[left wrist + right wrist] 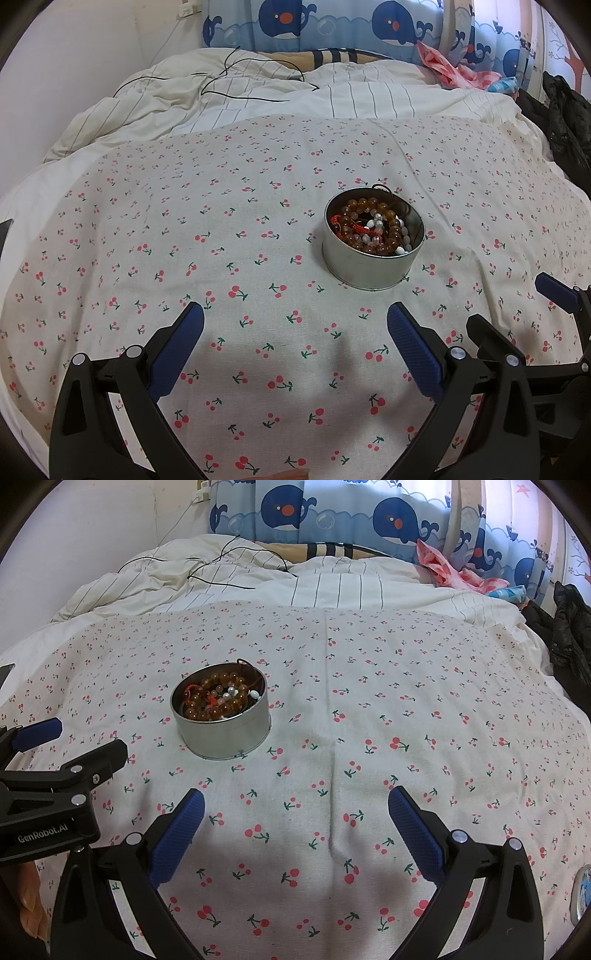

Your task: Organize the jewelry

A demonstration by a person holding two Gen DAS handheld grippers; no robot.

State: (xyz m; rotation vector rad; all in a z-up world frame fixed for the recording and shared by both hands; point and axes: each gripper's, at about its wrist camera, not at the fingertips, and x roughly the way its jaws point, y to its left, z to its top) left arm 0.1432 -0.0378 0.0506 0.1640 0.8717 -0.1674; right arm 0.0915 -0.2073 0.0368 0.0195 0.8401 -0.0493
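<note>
A round metal tin (369, 269) stands on the cherry-print cloth (184, 229). Inside it lie amber bead bracelets (364, 206), a red cord and some white beads. My left gripper (295, 317) is open and empty, low over the cloth, with the tin just beyond its right finger. In the right wrist view the tin (221, 738) with its beads (218, 701) sits ahead and to the left of my right gripper (295, 799), which is also open and empty. The two grippers are side by side: the right gripper (517, 310) shows at the left view's edge and the left gripper (85, 738) at the right view's.
The cloth (369, 701) covers a bed with a striped white duvet (258, 92) bunched at the far end and a thin black cable (221, 74) on it. Dark clothing (569, 627) lies at the right edge. A round metal lid-like disc (581, 897) shows at the near right.
</note>
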